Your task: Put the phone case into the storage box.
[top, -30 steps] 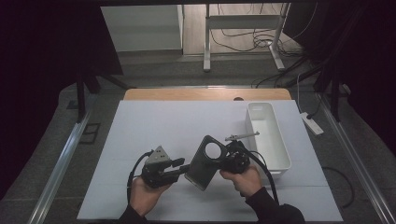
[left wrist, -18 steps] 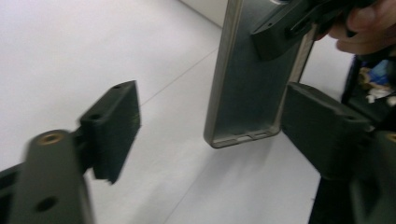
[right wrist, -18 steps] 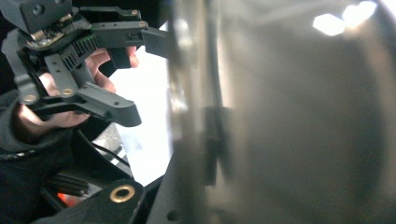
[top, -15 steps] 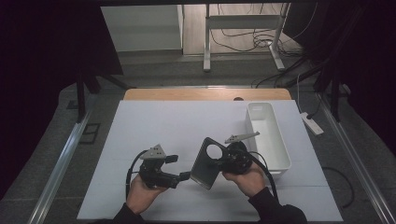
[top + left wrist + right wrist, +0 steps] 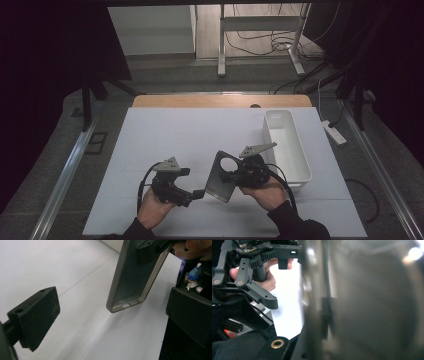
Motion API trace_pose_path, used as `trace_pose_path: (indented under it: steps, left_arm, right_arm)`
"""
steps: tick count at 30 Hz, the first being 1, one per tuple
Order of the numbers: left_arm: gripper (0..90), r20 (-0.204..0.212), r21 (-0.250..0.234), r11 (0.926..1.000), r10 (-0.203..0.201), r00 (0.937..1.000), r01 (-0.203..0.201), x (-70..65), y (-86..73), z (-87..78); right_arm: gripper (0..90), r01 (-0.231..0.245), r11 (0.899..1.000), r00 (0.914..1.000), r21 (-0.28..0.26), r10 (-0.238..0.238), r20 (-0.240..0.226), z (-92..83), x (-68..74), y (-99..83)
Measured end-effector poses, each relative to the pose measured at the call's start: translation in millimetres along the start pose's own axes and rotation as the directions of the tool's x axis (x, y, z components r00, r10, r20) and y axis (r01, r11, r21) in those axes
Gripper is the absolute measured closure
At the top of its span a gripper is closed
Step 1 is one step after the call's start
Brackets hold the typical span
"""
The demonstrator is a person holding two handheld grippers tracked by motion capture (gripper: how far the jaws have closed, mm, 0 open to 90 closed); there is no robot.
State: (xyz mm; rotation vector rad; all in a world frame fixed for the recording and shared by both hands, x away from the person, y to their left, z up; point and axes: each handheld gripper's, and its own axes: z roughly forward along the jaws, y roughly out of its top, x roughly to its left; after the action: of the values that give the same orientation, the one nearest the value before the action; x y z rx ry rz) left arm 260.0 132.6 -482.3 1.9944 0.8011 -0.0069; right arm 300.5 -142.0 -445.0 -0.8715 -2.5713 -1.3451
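Counter (image 5: 165, 135): white sheet across the centre and lower frame of the high view. White bin (image 5: 287, 145) stands at right of centre, long side running up the frame; we cannot read its contents.

Phone case (image 5: 222, 175), grey translucent with a round camera cut-out, sits tilted on edge at lower centre, lifted off the counter. Right tongs (image 5: 239, 176) are pinching its edge. Left tongs (image 5: 192, 195) at lower left have just been opening; in the left gripper view the pads (image 5: 37, 315) stand spread and the case (image 5: 132, 280) hangs apart from them.

We judge the hand-over done; placing the case remains, probably into the bin. Nothing blocks the path.
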Motion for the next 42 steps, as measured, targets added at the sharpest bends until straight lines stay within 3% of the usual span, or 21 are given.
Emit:
trace_pose_path:
  steps: [14,16,18,22,32,42]
  left_arm:
    - [0.0,0.036,0.038,0.9967,0.07,0.9969,-0.071,-2.9,-3.1,11.6]
    - [0.0,0.065,0.032,0.9966,0.073,0.9952,-0.076,-3.1,-2.6,13.3]
    - [0.0,0.104,0.027,0.9966,0.075,0.9918,-0.078,-2.4,-1.7,14.2]
    - [0.0,0.142,0.023,0.9968,0.072,0.9872,-0.076,0.0,0.0,16.4]
    - [0.0,0.193,0.015,0.9967,0.076,0.9783,-0.08,-2.0,3.8,20.1]
    - [0.0,0.263,0.022,0.995,0.088,0.9608,-0.098,-4.8,5.6,26.7]
  right_arm:
    - [86.3,0.067,0.998,0.9977,0.002,-0.067,-0.014,-0.3,5.5,1.1]
    - [86.3,0.071,0.997,0.9973,0.003,-0.071,-0.016,-0.5,6.4,1.5]
    - [86.3,0.08,0.997,0.9967,0.009,-0.08,-0.014,-0.6,8.4,2.2]
    - [86.4,0.093,0.996,0.9953,0.012,-0.092,-0.027,0.8,11.2,2.8]
    - [86.4,0.113,0.994,0.9902,0.008,-0.112,-0.083,0.3,17.5,5.5]
    - [86.4,0.15,0.989,0.9784,0.002,-0.149,-0.144,0.3,26.5,8.8]
